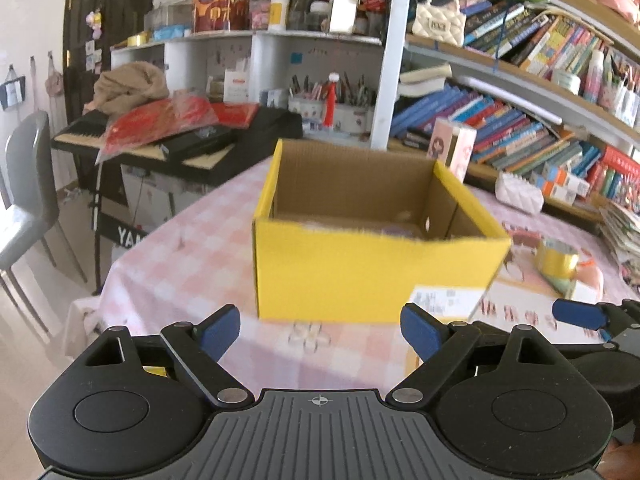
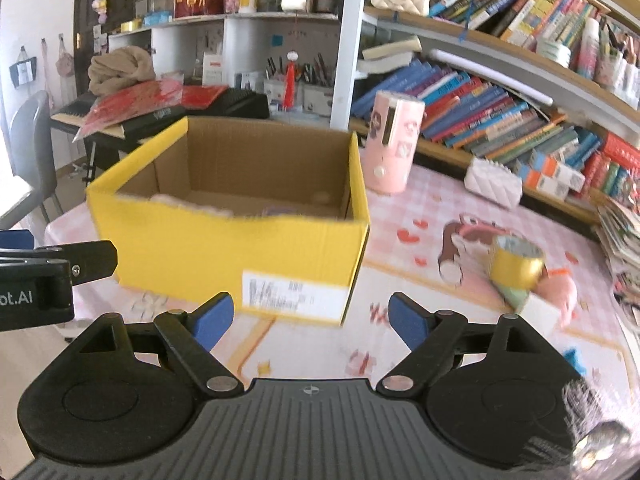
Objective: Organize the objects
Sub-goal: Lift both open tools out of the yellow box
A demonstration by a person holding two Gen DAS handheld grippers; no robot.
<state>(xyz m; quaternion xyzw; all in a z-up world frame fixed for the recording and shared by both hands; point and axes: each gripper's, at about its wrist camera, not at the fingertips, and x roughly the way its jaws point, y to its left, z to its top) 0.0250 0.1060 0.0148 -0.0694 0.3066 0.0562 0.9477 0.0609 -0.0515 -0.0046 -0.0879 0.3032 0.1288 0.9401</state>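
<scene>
Right wrist view: our right gripper (image 2: pixel 310 318) and left gripper (image 1: pixel 320 330) gape wide, empty, between pickups. Yellow box (image 2: pixel 240 216) sits mid-frame; gold tape roll (image 2: pixel 518 266), right of centre, looks next.

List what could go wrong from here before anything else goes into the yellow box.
1. The left gripper and right gripper, both open and empty, are close together; they may collide.
2. The gold tape roll leans on other small items, so grabbing it might topple them.
3. The pink tube stands beside the yellow box; nudging the box could tip it.
</scene>
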